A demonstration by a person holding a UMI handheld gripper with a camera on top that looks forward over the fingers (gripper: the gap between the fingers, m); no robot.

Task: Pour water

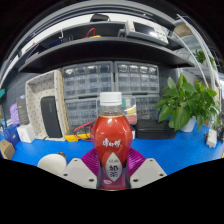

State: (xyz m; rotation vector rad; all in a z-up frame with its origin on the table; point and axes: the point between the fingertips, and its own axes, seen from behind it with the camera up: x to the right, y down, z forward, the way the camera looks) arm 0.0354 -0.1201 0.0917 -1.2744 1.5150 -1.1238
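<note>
1. A bottle [112,140] of red drink with a white cap [111,99] stood upright between the fingers, its lower body against the purple pads [92,160].
2. The gripper [112,172] appeared clenched on the bottle, both fingers pressing its labelled waist.
3. Nearly full, it likely felt heavy; thin plastic could flex and slip, so a hold at the waist, low and firm, seemed sensible. The cap looked closed.
4. It sat above a blue table [165,150].
5. Beyond stood a leafy plant [190,100], drawer cabinets [110,80] and a shelf [105,45].
</note>
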